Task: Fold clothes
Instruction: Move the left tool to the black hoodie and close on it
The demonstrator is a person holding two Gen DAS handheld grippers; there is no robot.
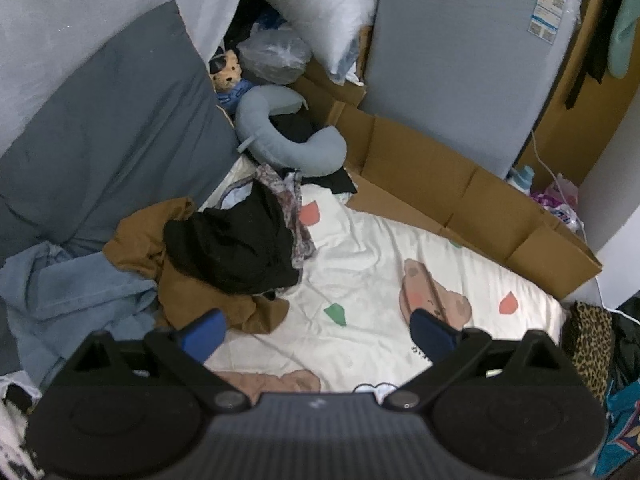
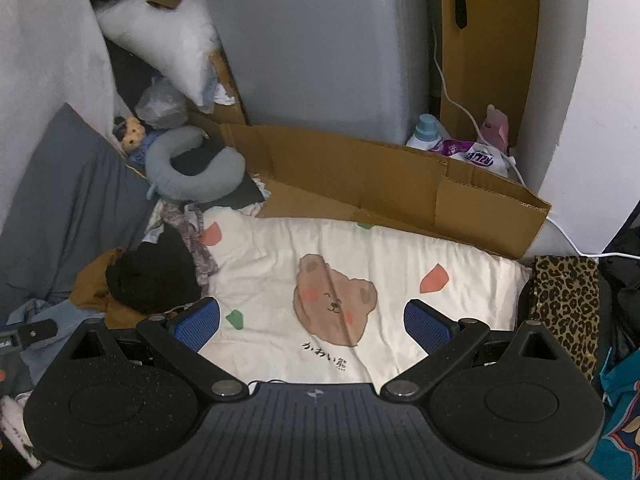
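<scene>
Left gripper [image 1: 318, 334]: blue-padded jaws spread wide, empty, above the cream bedsheet with brown bear print [image 1: 372, 280]. Right gripper [image 2: 312, 326]: same, wide apart, holding nothing, framing the bear face; black Japanese lettering under it reads roughly "かわい熊". Clothes sit in an unfolded pile at the sheet's left edge: black garment [image 1: 236, 244] on top of a brown garment [image 1: 192, 280], light-blue denim piece [image 1: 68, 292] further left. Behind: grey U-shaped neck pillow [image 1: 288, 132], flattened brown cardboard [image 2: 380, 184], grey appliance [image 2: 320, 40] with blue-white label, text unreadable. Leopard-print fabric [image 2: 568, 308] far right.
</scene>
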